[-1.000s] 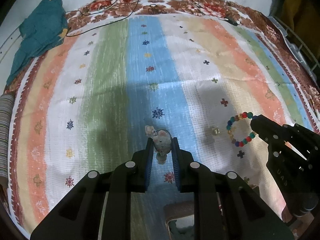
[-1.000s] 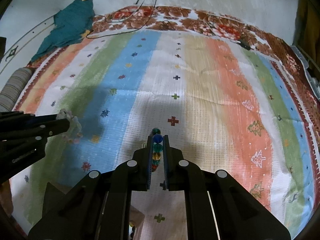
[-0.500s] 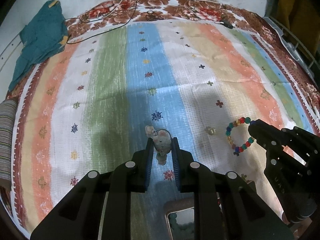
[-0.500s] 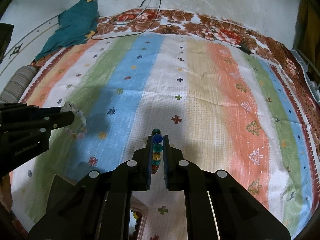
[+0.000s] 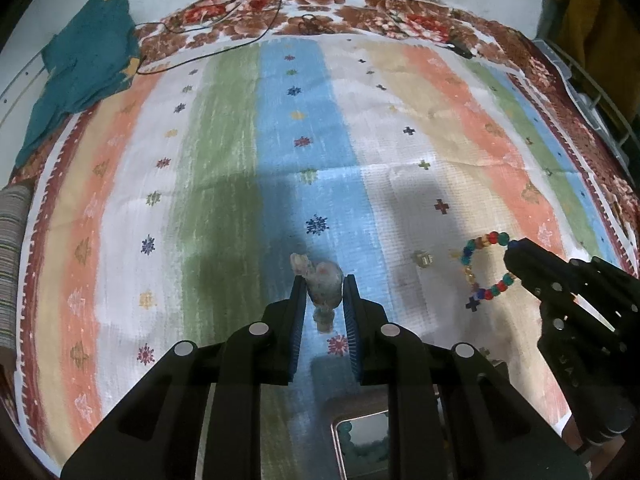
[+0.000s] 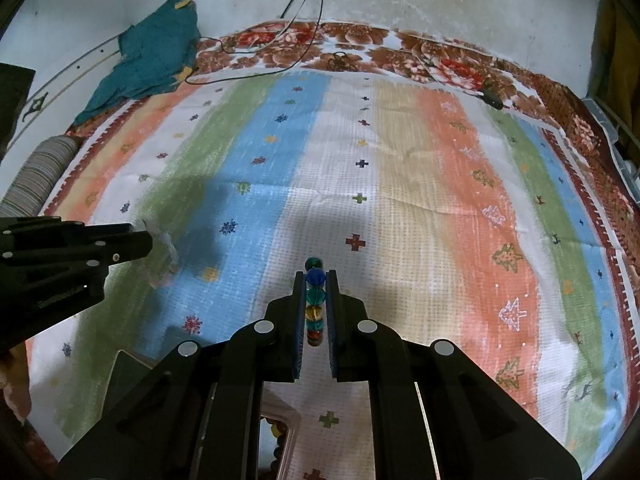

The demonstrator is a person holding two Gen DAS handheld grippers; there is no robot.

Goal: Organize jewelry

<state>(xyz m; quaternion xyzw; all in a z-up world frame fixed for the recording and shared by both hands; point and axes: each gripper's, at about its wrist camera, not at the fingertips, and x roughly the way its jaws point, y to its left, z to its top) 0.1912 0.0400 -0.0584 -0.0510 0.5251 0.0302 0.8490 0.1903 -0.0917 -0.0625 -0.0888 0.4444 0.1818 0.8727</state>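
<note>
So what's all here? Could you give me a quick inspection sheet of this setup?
Surface: striped cloth over a floral sheet.
Job's things: pale bracelet; colourful bead bracelet; small gold piece on the cloth; box with beads below the tools.
Clutter: teal cloth; striped roll.
Grippers: left tool shut on the pale bracelet; right tool shut on the bead bracelet.
Cables: black wires down the wall onto the sheet.
Surroundings: stained white wall.
</note>
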